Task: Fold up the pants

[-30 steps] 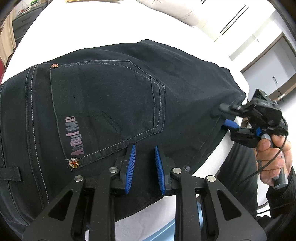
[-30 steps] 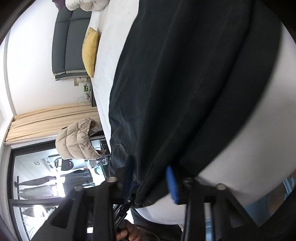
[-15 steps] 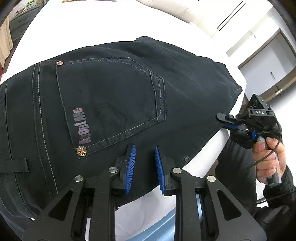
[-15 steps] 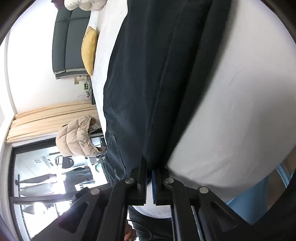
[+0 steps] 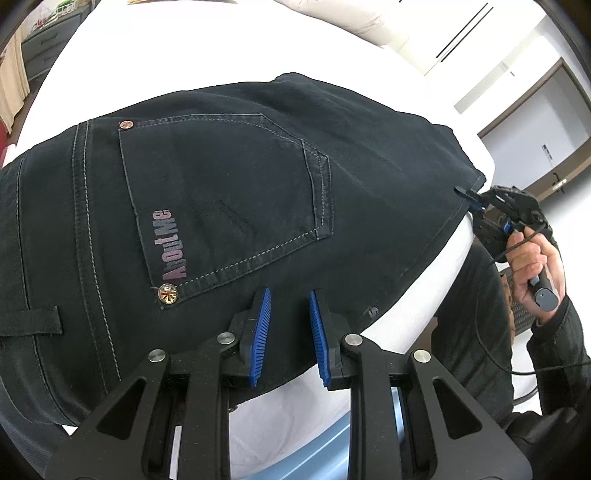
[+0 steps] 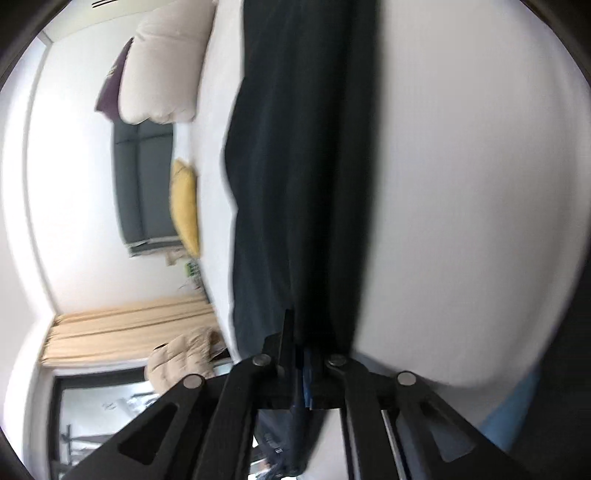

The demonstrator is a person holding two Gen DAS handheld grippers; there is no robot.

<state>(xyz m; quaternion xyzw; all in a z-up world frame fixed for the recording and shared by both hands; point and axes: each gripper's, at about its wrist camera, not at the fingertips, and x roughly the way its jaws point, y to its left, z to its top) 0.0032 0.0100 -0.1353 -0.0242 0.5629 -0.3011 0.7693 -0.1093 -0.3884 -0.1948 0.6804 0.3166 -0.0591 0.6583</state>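
Observation:
Black jeans (image 5: 229, 177) lie on a white bed (image 5: 184, 48), back pocket up with "AboutMe" lettering. My left gripper (image 5: 290, 325) is open and empty, hovering over the jeans' near edge below the pocket. My right gripper (image 5: 471, 195) shows at the right in the left wrist view, shut on the far corner of the jeans. In the right wrist view the gripper (image 6: 303, 362) is shut on the dark fabric (image 6: 295, 166), which stretches away from it; that view is blurred.
Cream pillows (image 5: 332, 18) lie at the bed's head. A grey sofa (image 6: 144, 188) with a yellow cushion (image 6: 184, 210) stands beyond the bed, with beige curtains (image 6: 122, 332) and a beige puffer jacket (image 6: 181, 362) nearby. A light blue bed base (image 5: 314, 446) shows below.
My right gripper closed on the jeans' corner and swung round with it. My left gripper stayed open and drew back slightly over the near edge.

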